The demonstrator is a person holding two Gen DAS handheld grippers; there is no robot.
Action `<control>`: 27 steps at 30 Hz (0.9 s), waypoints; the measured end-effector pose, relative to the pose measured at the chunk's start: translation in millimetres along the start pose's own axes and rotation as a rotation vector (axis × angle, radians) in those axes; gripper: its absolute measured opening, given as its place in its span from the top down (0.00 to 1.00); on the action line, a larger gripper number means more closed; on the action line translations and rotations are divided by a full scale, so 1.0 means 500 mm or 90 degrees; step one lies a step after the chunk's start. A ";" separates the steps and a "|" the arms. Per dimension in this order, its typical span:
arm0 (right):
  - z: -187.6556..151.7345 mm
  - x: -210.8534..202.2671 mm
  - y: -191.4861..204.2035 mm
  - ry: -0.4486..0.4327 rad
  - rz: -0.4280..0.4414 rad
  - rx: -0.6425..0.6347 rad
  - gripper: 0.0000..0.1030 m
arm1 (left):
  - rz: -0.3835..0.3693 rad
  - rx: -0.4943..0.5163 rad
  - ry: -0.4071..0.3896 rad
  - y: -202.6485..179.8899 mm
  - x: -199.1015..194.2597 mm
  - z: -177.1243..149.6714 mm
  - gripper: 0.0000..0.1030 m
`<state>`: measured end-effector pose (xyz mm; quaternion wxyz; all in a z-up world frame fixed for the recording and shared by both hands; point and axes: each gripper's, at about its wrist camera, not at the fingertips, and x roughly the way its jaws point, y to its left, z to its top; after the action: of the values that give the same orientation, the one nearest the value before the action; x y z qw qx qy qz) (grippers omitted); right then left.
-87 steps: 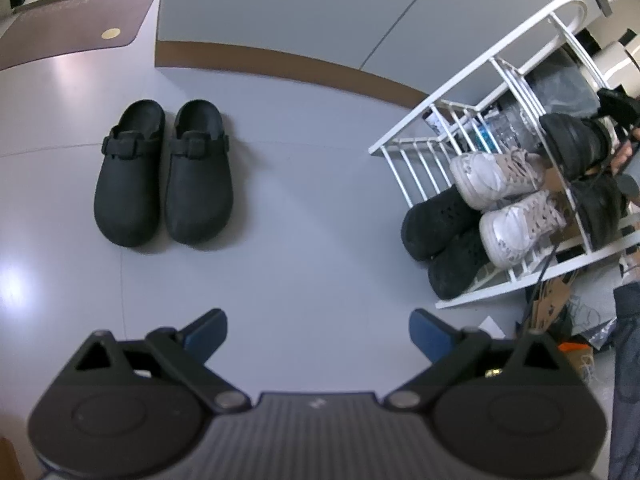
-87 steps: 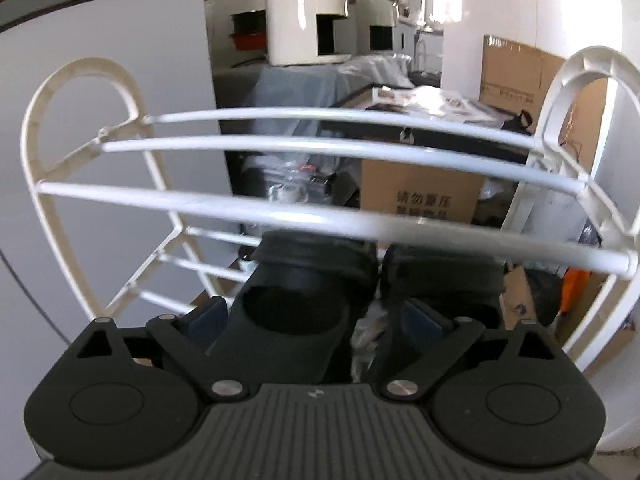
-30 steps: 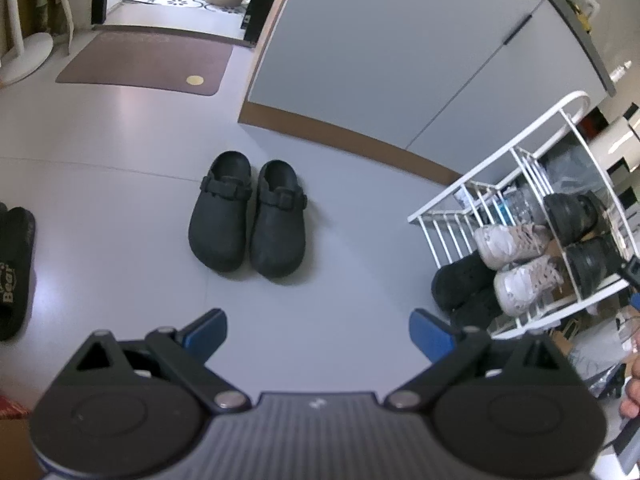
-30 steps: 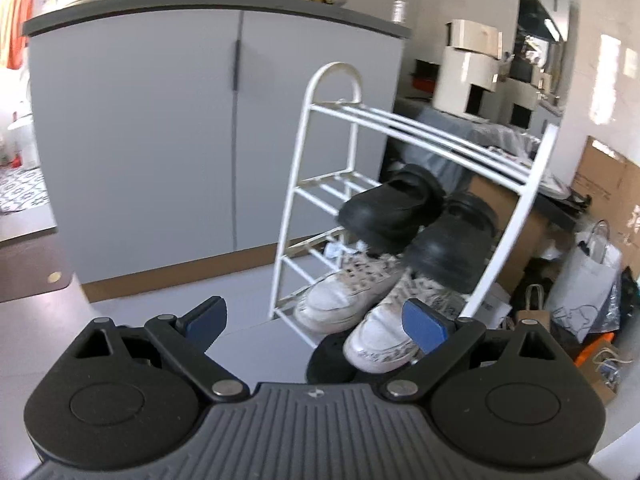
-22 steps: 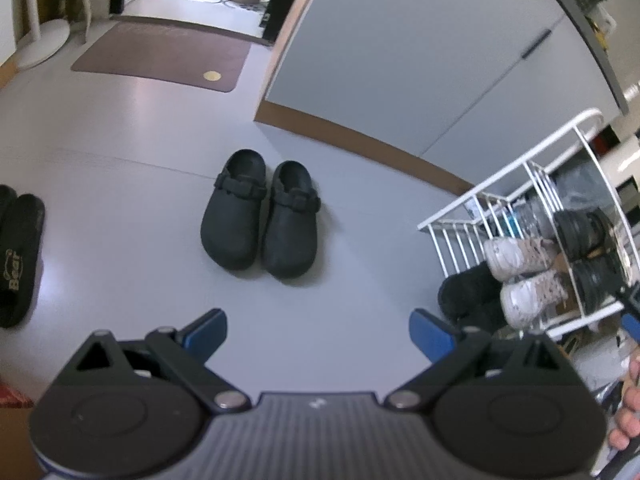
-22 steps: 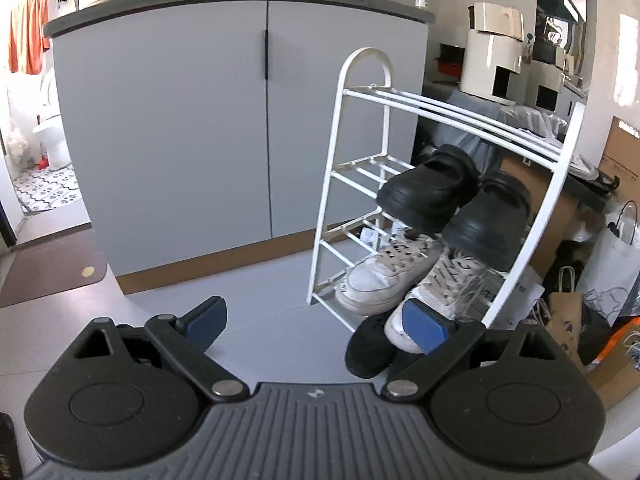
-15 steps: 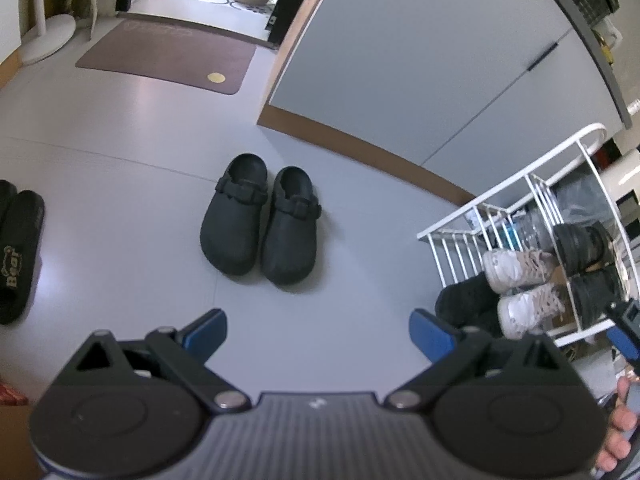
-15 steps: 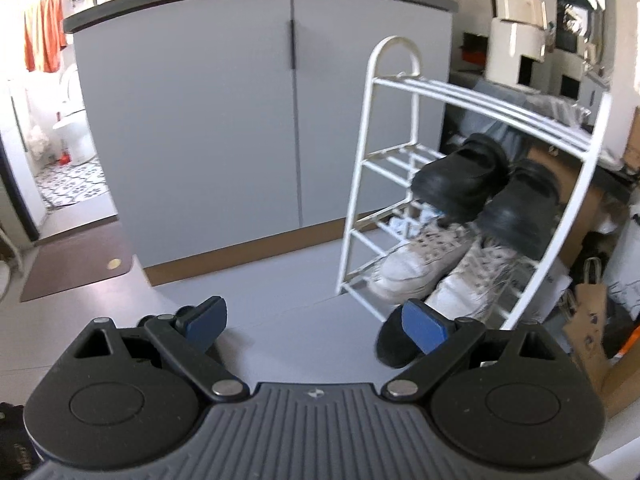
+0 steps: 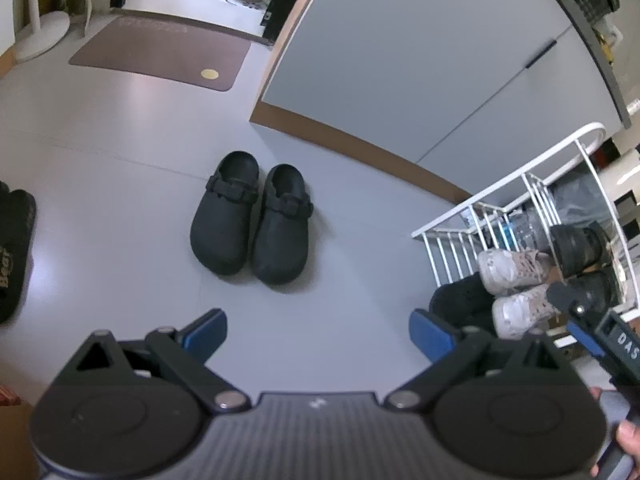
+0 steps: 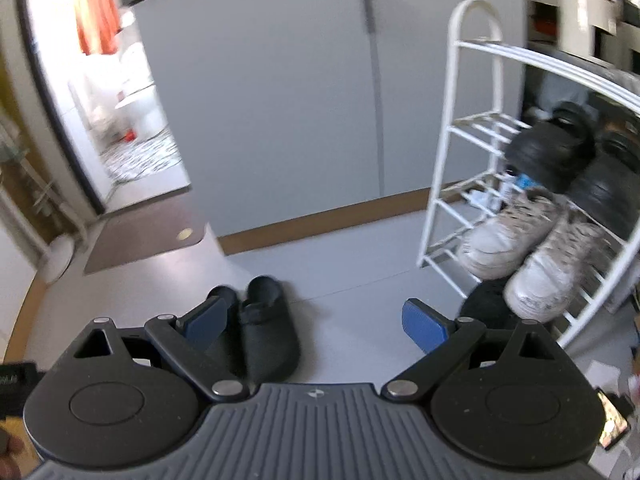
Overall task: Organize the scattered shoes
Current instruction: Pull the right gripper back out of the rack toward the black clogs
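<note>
Both grippers are wide open and holding nothing: the left gripper (image 9: 318,334) hangs over bare grey floor (image 9: 120,208), and the right gripper (image 10: 316,322) has its left blue pad in front of the black clogs (image 10: 268,336). Those black clogs (image 9: 250,224) sit side by side on the floor at about 12 o'clock from the left gripper. Further out at 2-3 o'clock is the white shoe rack (image 9: 520,184), with white sneakers (image 10: 520,248) below chunky black shoes (image 10: 576,164), while a black slipper (image 9: 14,252) lies at 9 o'clock.
</note>
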<state>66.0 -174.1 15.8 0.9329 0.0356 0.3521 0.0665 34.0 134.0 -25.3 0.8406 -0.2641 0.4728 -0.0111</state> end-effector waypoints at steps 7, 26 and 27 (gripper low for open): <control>0.011 0.058 0.061 0.001 0.007 -0.103 0.05 | 0.016 0.008 -0.010 0.007 -0.003 0.011 0.04; -0.010 0.185 0.186 0.100 0.070 -0.202 0.06 | 0.095 -0.043 0.042 0.056 0.076 0.019 0.04; -0.010 0.190 0.179 0.104 0.068 -0.190 0.06 | 0.104 -0.041 0.040 0.056 0.079 0.020 0.04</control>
<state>124.3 -71.2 -39.8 0.8915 -0.0899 0.4103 0.1698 57.6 151.9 -65.1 0.8144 -0.2511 0.5192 0.0642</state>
